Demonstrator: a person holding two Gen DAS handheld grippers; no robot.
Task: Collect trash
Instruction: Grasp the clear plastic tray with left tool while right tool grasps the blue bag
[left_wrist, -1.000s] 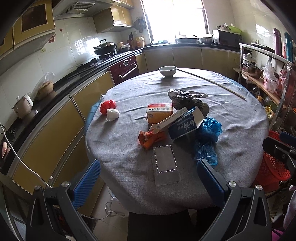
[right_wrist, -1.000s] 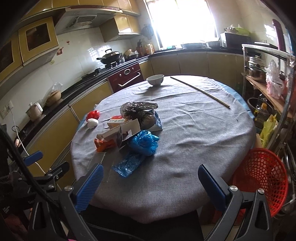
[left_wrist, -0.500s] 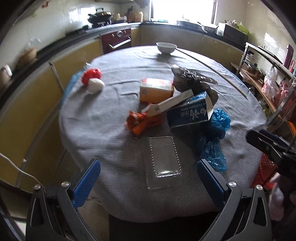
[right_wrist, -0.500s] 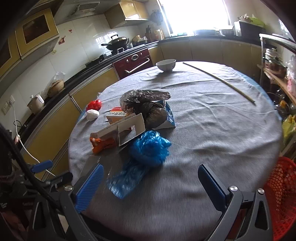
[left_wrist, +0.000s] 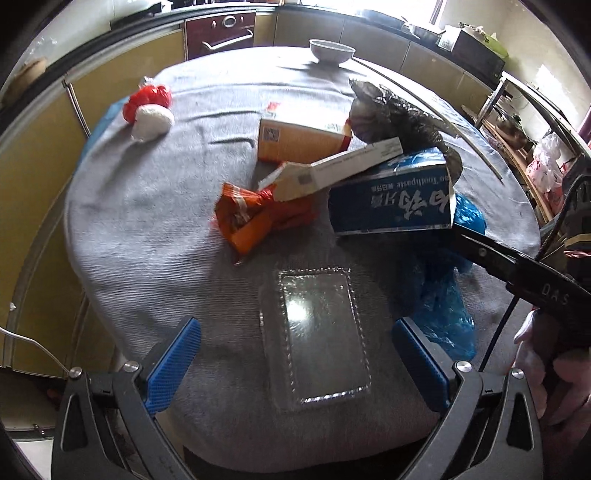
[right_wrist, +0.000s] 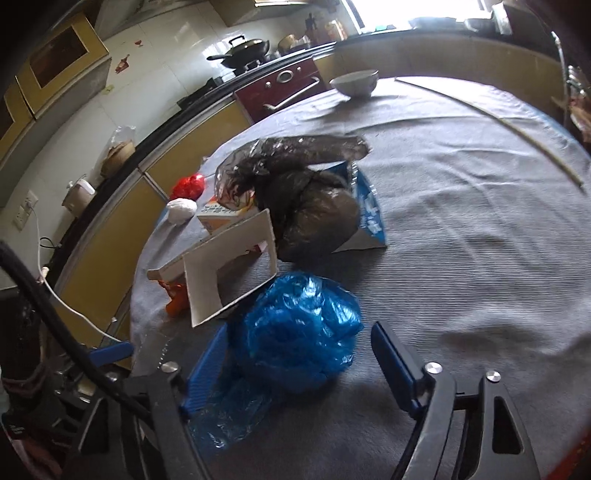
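Our right gripper (right_wrist: 299, 373) had its fingers spread around the blue plastic bag (right_wrist: 295, 332) at the counter's (right_wrist: 480, 258) near edge; we judged closing low on its bunched middle best. Our left gripper (left_wrist: 295, 354), also spread, straddled the clear lid (left_wrist: 317, 332).

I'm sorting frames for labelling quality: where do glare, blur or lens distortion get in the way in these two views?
Left wrist view: window light glares off the clear plastic tray; fisheye bends the round grey-clothed table edge; the crumpled orange snack wrapper looks slightly smeared. Right wrist view: the window is blown out white, the crumpled blue plastic bag between the jaws is soft, corners vignette black.
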